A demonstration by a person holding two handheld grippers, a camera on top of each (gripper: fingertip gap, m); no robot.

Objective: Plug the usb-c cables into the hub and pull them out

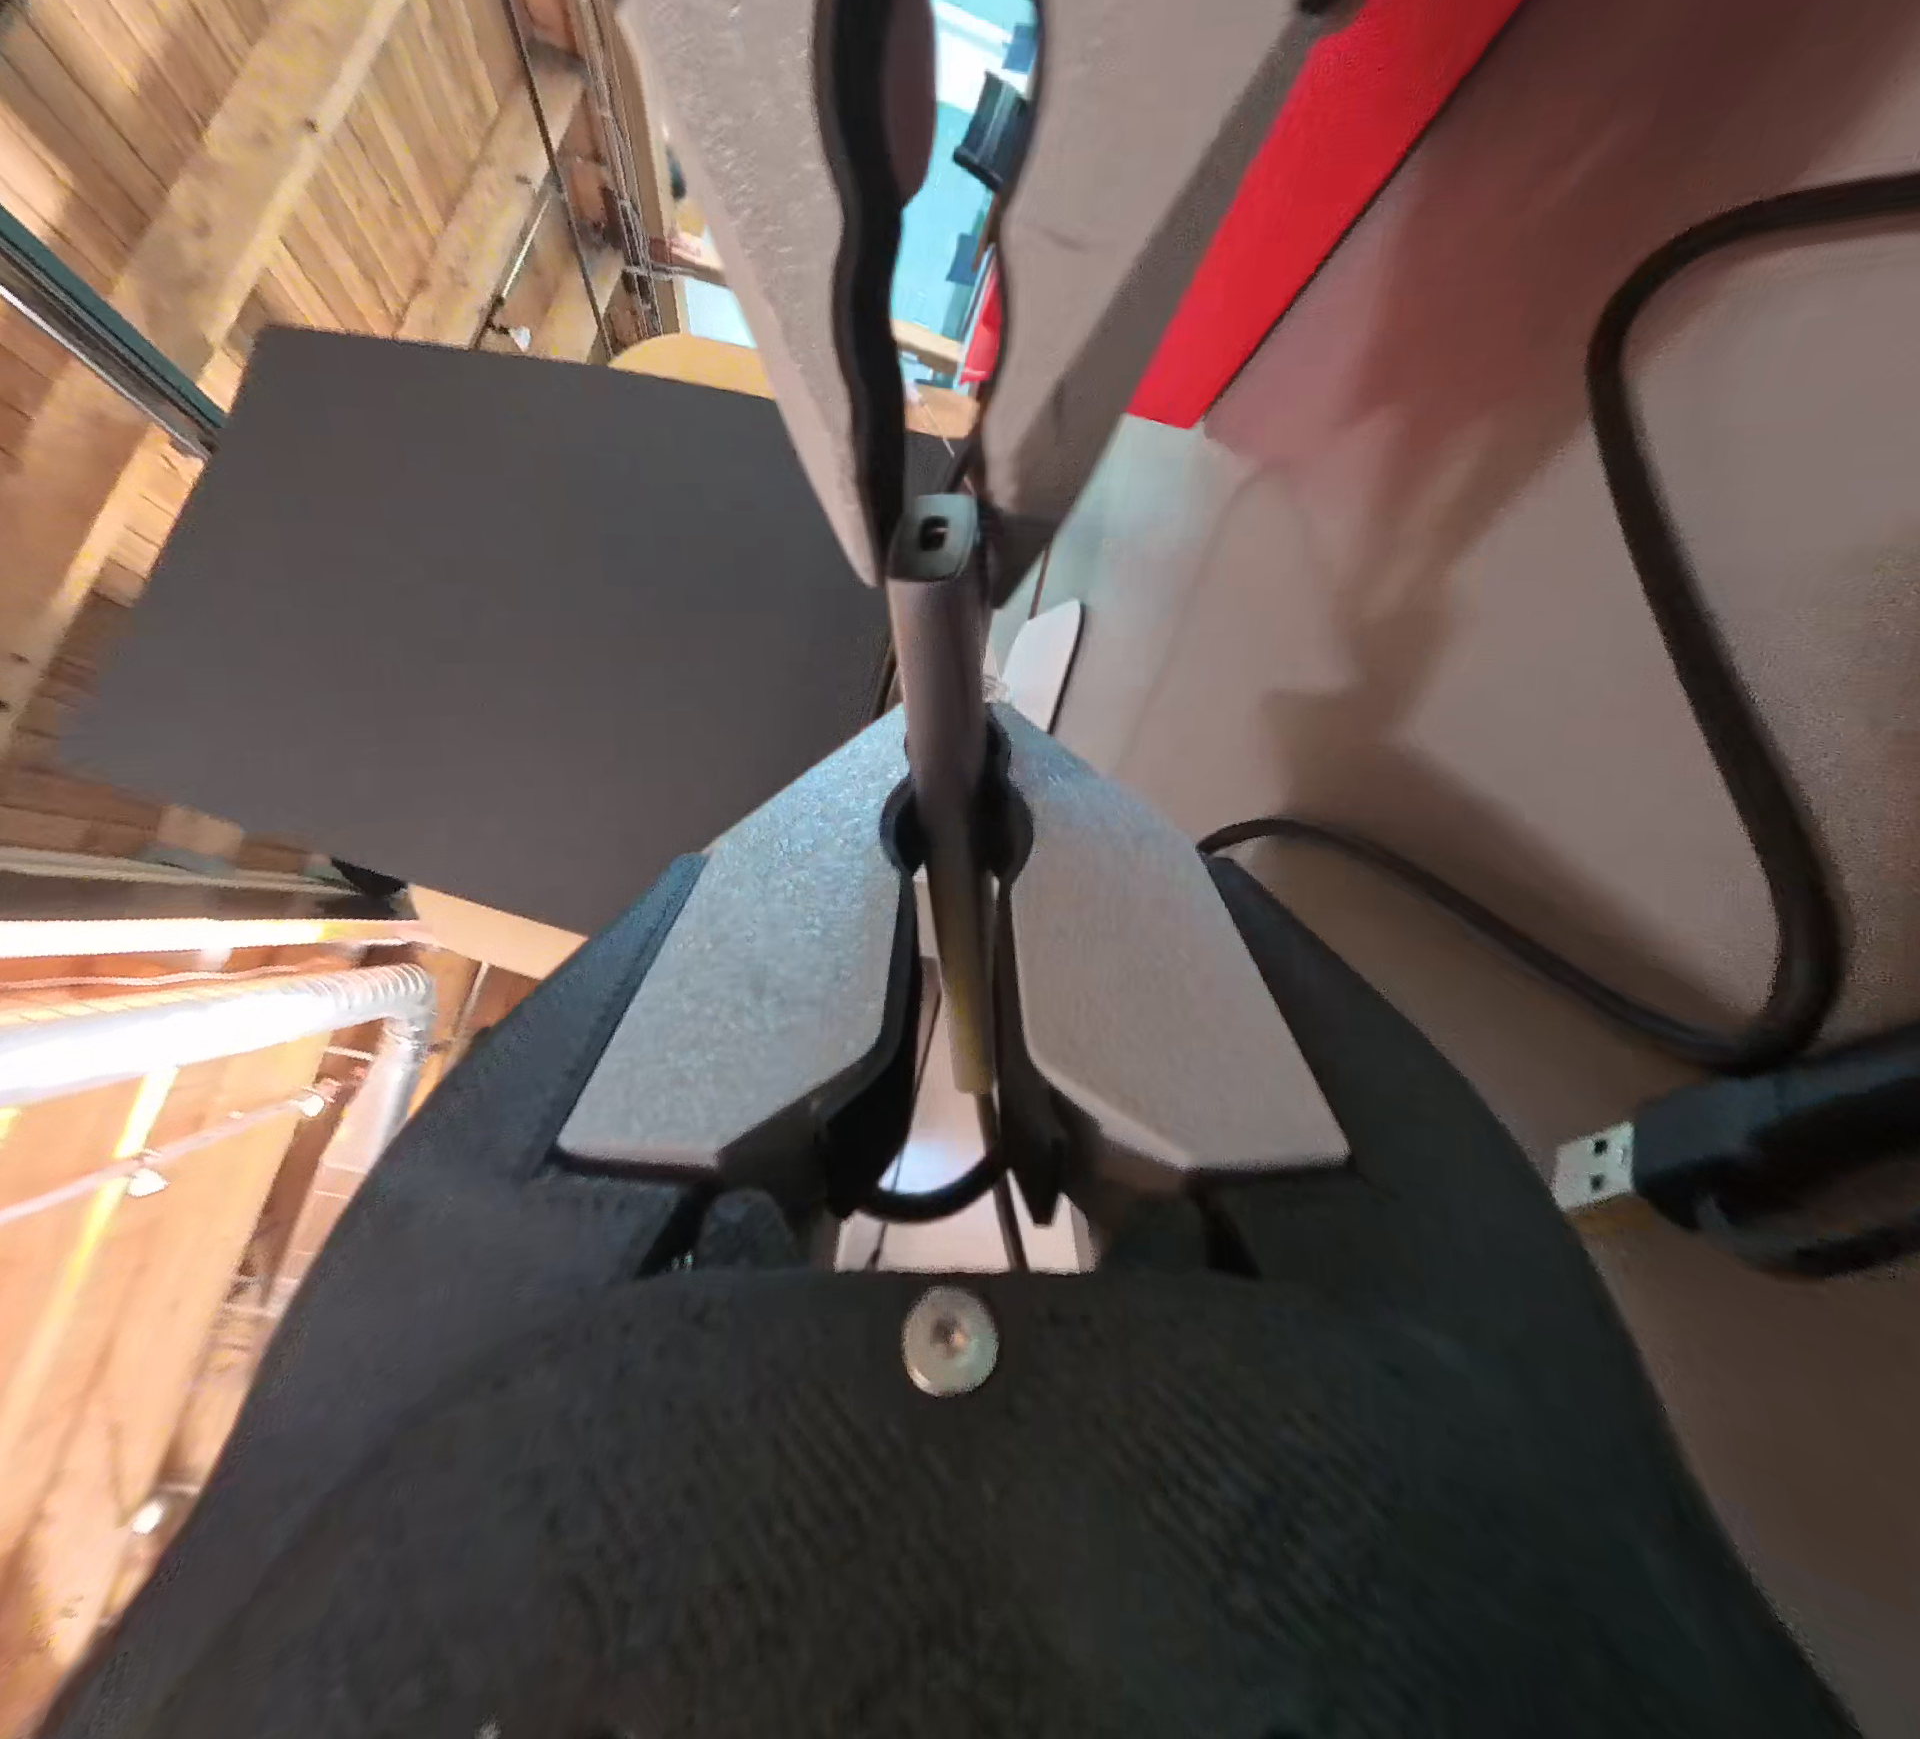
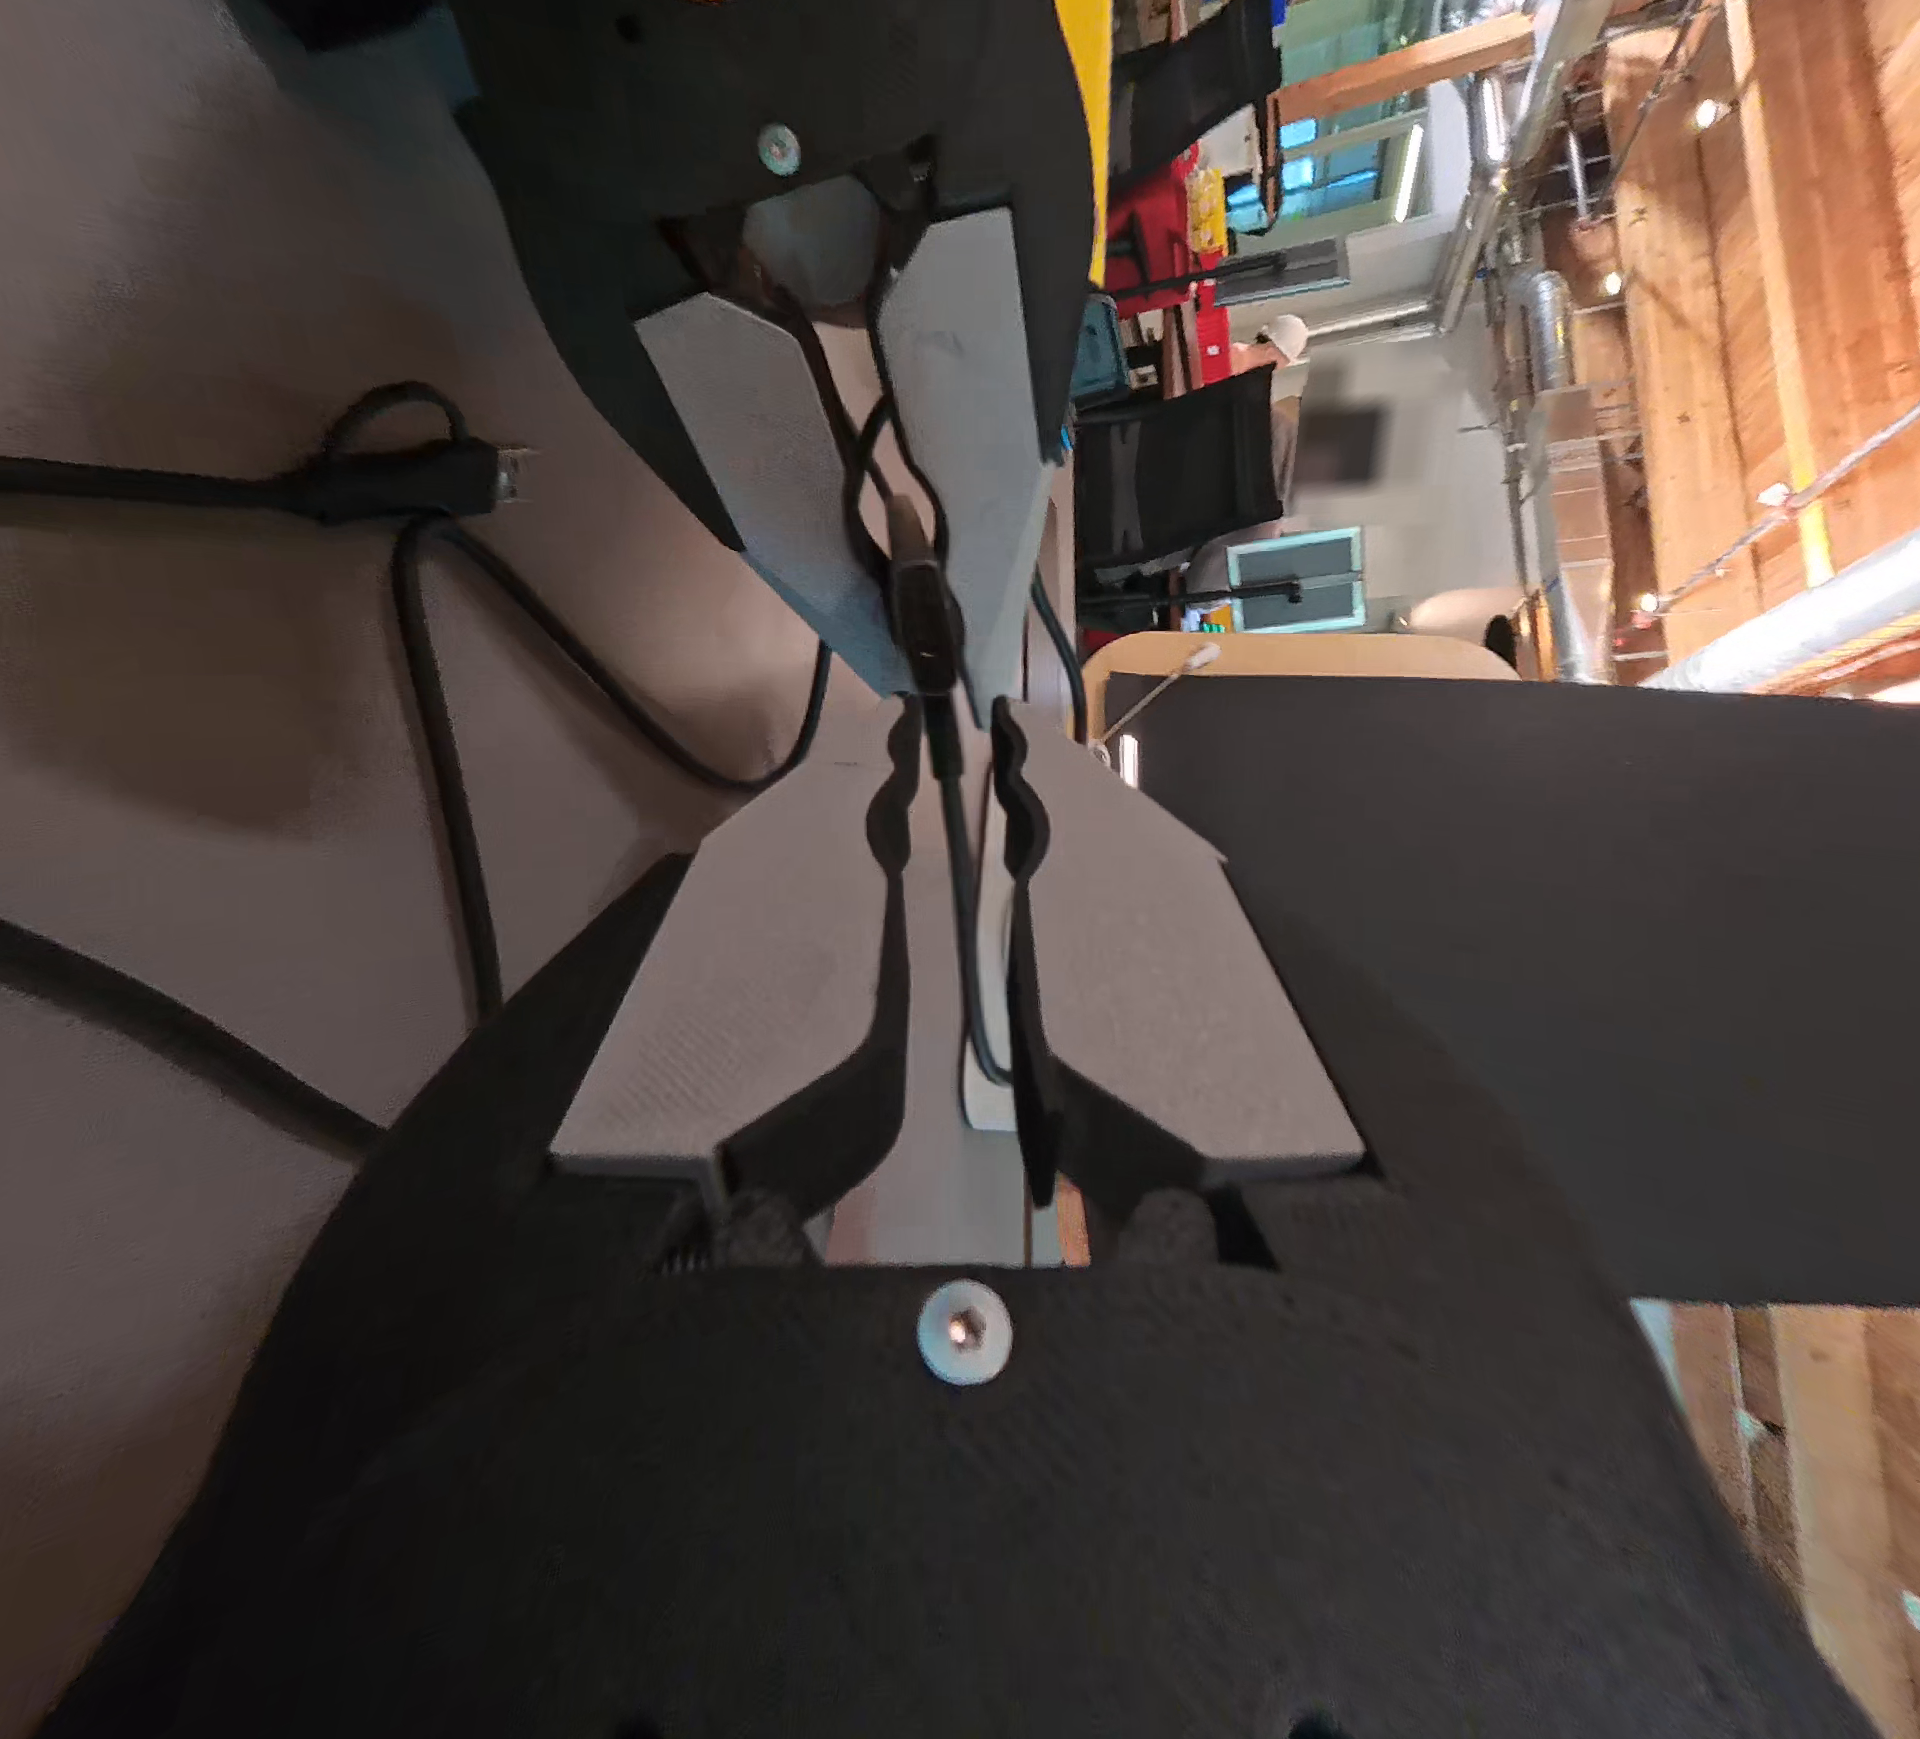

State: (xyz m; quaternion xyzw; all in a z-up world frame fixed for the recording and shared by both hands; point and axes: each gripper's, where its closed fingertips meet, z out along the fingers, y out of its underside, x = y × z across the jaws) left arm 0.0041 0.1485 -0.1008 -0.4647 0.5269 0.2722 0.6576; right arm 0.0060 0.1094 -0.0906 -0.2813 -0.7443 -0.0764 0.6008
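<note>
**Left claw is holding the hub, right claw is around the cable**

The hub (image 1: 940,702) is a thin grey bar, seen from its edge. It is sitting between the two fingers of the left claw (image 1: 945,754). That claw is squeezing tight on it, with the hub lying in the round notch of the fingers.

A black usb-c plug (image 1: 935,536) is sitting at the far end of the hub, touching it. I cannot tell how deep it is going in. Its thin black cable (image 2: 961,868) is running back between the fingers of the right claw (image 2: 951,728). That claw is standing a little open. Its tips are just behind the plug, one on each side of the cable, and they are not pressing on it.

Both claws are pointing at each other, tip to tip.

A second black cable (image 2: 457,474) is lying on the pale counter (image 1: 1455,650), off to the side, with its metal plug end bare. A flat black mat (image 2: 1558,962) is lying on the other side of the claws. I cannot tell how near the hub is to any edge of the counter.
</note>
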